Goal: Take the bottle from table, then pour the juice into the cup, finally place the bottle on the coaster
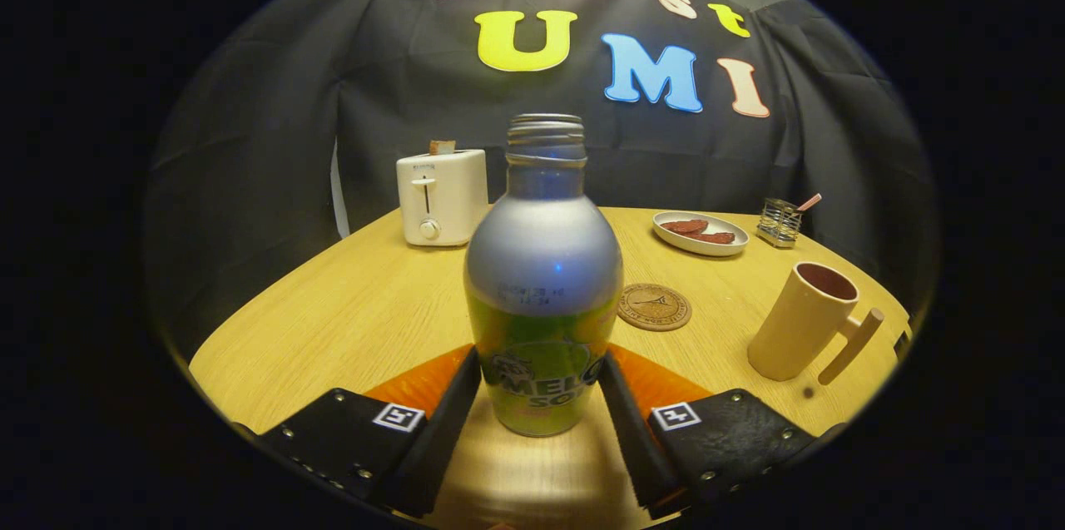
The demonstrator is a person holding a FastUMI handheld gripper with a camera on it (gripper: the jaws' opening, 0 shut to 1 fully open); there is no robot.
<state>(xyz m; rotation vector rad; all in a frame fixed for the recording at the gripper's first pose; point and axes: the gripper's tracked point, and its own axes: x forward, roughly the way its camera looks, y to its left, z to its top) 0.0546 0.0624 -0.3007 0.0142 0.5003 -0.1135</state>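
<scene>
A metal bottle [542, 264] with a silver shoulder, green label and open threaded neck stands upright between my fingers. My gripper [541, 362] is shut on it, one finger pressing each side of its lower body. I cannot tell whether its base touches the wooden table [333, 322]. A round brown coaster [655, 307] lies just beyond the bottle, a little to the right. Further right stands a beige cup [803, 320] with a wooden handle, its dark inside showing.
A white toaster [441, 197] with a slice in it stands at the back left of the table. At the back right lie a white oval plate [700, 232] with dark red pieces and a small wire holder [780, 222]. The table's right edge runs close past the cup.
</scene>
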